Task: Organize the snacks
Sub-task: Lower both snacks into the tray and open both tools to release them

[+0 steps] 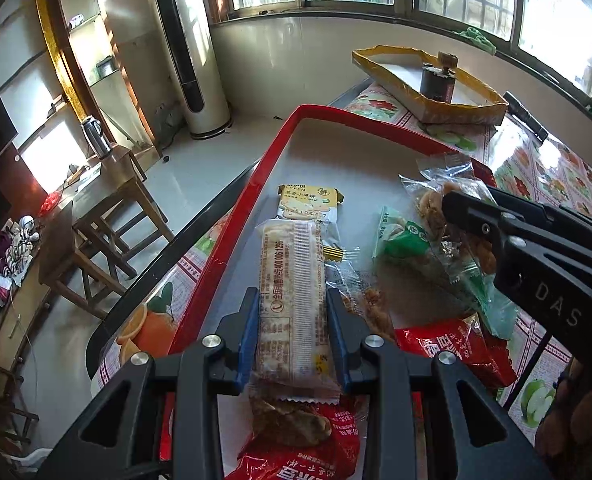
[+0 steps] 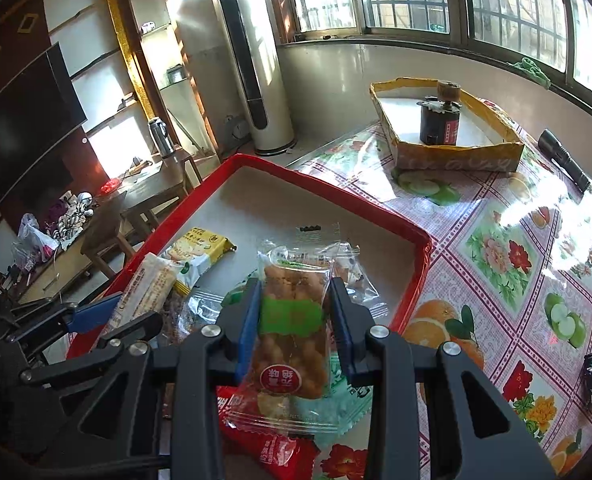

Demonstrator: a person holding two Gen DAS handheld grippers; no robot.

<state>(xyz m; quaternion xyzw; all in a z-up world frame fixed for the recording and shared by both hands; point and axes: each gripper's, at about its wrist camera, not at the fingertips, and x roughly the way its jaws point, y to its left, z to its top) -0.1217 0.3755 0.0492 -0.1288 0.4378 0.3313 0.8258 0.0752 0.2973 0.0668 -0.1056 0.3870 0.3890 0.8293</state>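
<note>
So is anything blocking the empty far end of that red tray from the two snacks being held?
Nothing visible. Only the yellow biscuit packet lies just ahead of the left gripper and its long cracker pack; beyond the right gripper and twisted dough snack, the red tray is bare.

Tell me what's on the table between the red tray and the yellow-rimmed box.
Only bare floral tablecloth separates red tray from yellow-rimmed box, per the right wrist view.

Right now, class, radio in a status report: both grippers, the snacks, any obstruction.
Left gripper shut on long cracker pack. Right gripper shut on twisted pastry pack. Both over red tray. Loose snacks crowd tray's near end.
</note>
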